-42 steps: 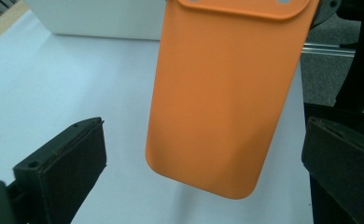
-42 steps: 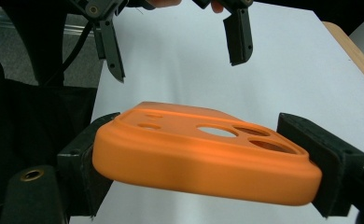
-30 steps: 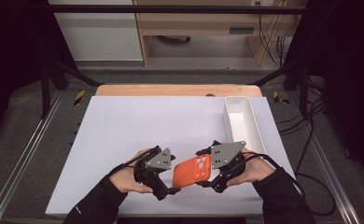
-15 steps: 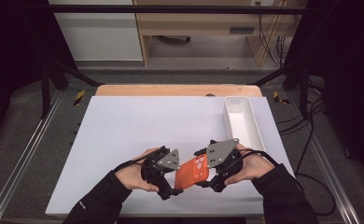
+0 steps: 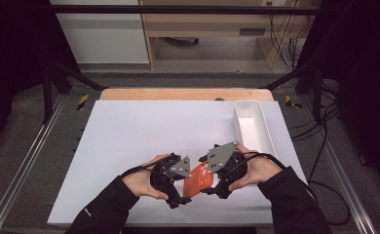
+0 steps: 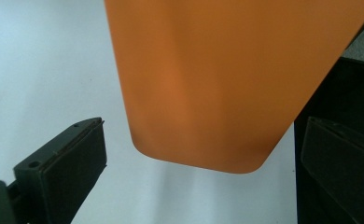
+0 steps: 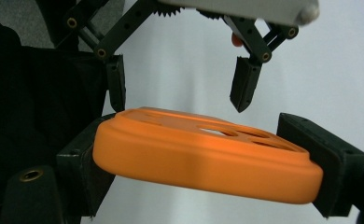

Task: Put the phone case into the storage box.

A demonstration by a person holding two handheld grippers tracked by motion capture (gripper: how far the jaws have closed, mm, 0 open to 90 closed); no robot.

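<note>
A: Where is the orange case [image 5: 198, 178]?
B: Near the white tray [image 5: 253, 127], clamped in the right gripper [image 5: 212, 183]

A: And the left gripper [image 5: 183, 191]?
B: Jaws apart around its end; I think it must close next

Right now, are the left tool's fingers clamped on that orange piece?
No: in the left gripper view its fingers stand apart with the orange piece hanging untouched between them.

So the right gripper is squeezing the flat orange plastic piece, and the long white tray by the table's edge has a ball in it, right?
Not quite. The long white tray is empty, as the high view shows. The rest holds: the right gripper is squeezing the flat orange plastic piece between its jaws.
</note>
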